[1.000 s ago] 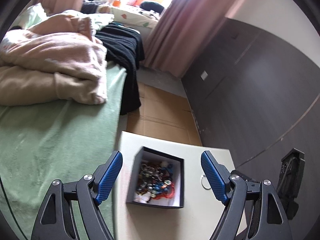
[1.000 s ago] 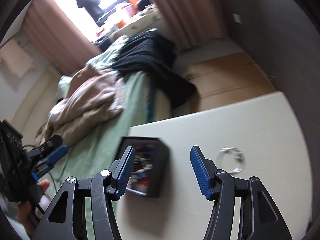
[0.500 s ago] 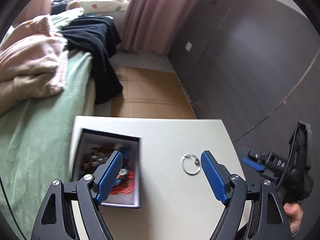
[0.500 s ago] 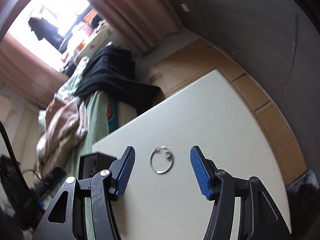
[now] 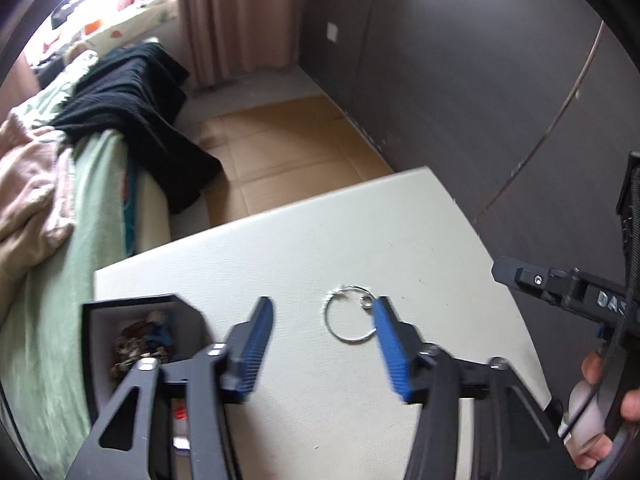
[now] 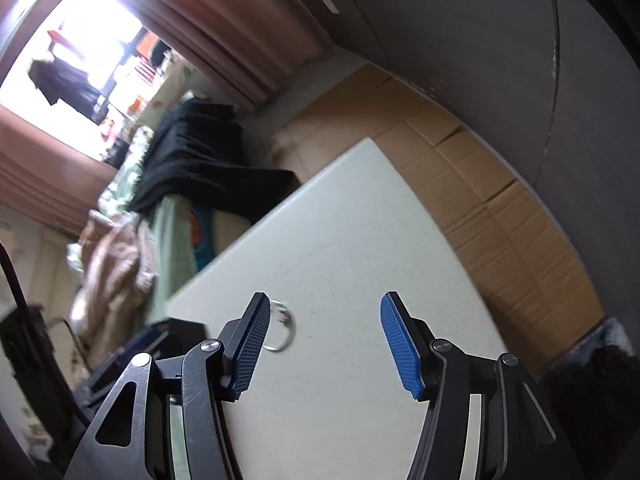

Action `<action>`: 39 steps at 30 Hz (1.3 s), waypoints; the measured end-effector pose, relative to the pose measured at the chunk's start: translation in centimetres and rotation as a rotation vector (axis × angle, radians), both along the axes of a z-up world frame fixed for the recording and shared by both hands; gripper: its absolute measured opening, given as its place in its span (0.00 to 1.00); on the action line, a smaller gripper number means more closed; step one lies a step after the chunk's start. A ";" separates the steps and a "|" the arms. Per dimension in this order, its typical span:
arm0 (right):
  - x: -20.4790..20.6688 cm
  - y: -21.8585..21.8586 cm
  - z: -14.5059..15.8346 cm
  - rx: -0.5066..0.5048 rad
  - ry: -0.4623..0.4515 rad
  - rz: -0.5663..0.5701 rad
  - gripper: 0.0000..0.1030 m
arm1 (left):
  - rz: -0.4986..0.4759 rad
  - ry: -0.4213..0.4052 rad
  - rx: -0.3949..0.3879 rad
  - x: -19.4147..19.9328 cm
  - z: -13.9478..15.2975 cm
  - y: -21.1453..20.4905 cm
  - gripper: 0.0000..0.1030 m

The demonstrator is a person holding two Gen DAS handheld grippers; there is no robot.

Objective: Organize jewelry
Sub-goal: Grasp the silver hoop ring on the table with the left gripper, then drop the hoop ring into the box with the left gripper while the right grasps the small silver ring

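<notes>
Shifted from over the jewelry box, the left gripper now straddles the silver ring on the table — jaws closing, not clamping. Right gripper — apart, empty, beside the ring.

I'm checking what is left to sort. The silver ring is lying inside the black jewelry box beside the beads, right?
Not quite. The left wrist view shows the silver ring lying on the bare white table, outside the black jewelry box and to its right. The beads are in the box. The ring lies between the closing jaws of the left gripper, not yet gripped.
</notes>
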State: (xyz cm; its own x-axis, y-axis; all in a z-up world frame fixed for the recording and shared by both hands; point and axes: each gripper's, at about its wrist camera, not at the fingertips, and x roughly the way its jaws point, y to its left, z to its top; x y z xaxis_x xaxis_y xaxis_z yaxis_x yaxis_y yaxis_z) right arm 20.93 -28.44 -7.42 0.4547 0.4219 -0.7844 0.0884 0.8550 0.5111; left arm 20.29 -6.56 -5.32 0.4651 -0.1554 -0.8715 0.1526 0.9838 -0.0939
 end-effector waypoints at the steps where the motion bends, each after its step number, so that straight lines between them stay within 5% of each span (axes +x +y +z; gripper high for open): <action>1: 0.0 0.1 -0.2 -0.009 0.010 0.006 0.57 | -0.003 0.026 0.008 0.5 -0.5 -0.3 0.37; 18: 0.3 -3.9 -1.0 0.010 0.084 -0.064 0.57 | -0.002 0.169 0.097 5.1 -7.1 -3.3 0.21; 22: 0.3 -4.0 -0.5 0.011 0.075 -0.062 0.57 | -0.013 0.143 0.117 5.2 -6.9 -4.1 0.17; 25: 0.2 -4.3 -0.5 0.014 0.079 -0.068 0.57 | -0.008 0.141 0.131 4.9 -6.9 -4.3 0.02; 39: 1.0 0.4 -2.8 0.004 0.108 0.055 0.56 | 0.064 0.038 0.025 0.1 -1.5 -1.0 0.01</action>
State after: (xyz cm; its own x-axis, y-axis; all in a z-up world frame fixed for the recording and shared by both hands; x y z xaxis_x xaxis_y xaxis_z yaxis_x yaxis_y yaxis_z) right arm 21.88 -28.01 -10.26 0.3437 0.4471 -0.8258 0.0959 0.8581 0.5045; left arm 20.43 -7.54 -6.82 0.4398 -0.1045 -0.8920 0.0861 0.9935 -0.0739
